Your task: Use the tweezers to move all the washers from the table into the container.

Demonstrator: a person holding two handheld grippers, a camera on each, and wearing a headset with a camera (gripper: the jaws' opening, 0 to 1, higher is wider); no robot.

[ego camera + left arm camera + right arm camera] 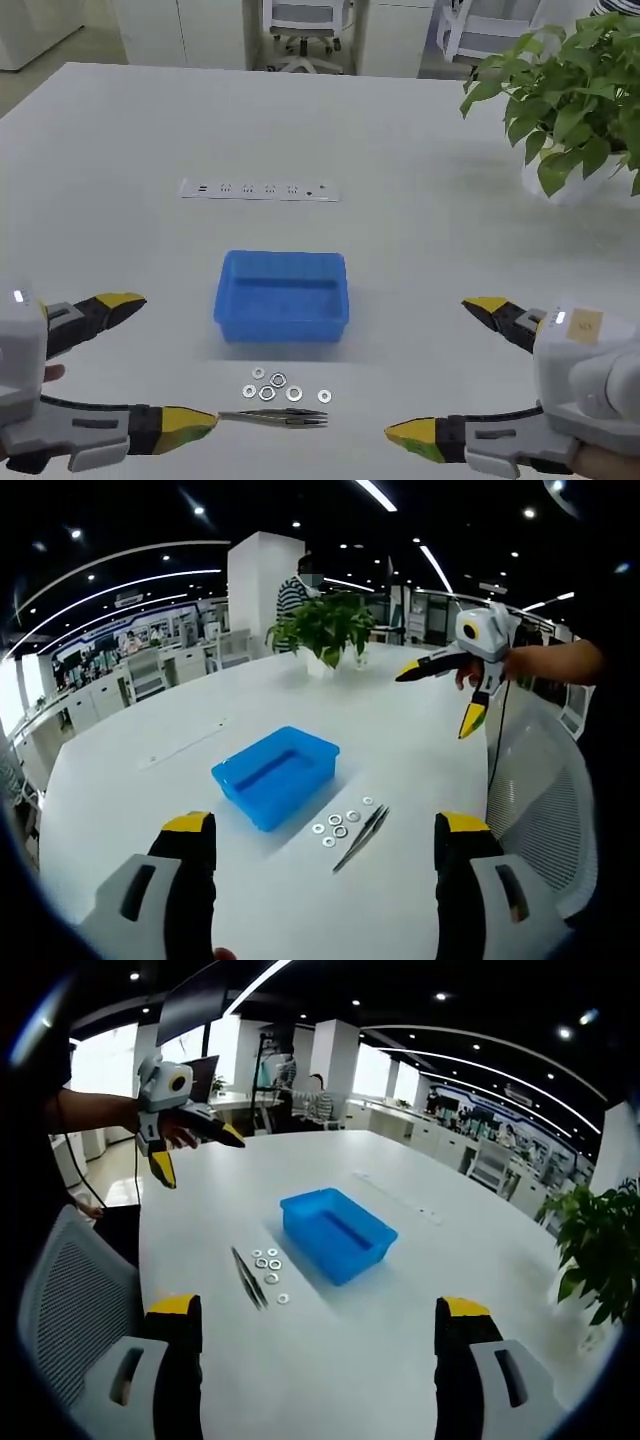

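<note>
Six washers (275, 386) lie loose in a small cluster on the surface (120, 180), just short of the container (282, 292) on the person's side. None can be made out inside the container. The tweezers (275, 417) lie flat just nearer than the cluster, untouched, with the long axis running left-right across the person, roughly parallel to the container's near wall. Left gripper (180, 360): jaws wide, empty, lower jaw tip just beside the tweezers' left end. Right gripper (424, 367): jaws wide, empty, lower jaw tip near the right end but with a clear gap. The tweezers thus lie between the two grippers, inward of each, and the left gripper is judged the nearer. The right end looks split, so it is probably the points, but it is too small to be sure. The grasp likely needs the jaws set across the long axis, which means turning the gripper first. In the left gripper view the tweezers (362, 837) sit between that gripper's own jaws, slightly right of centre, with the washers (340, 823) just beside them.
</note>
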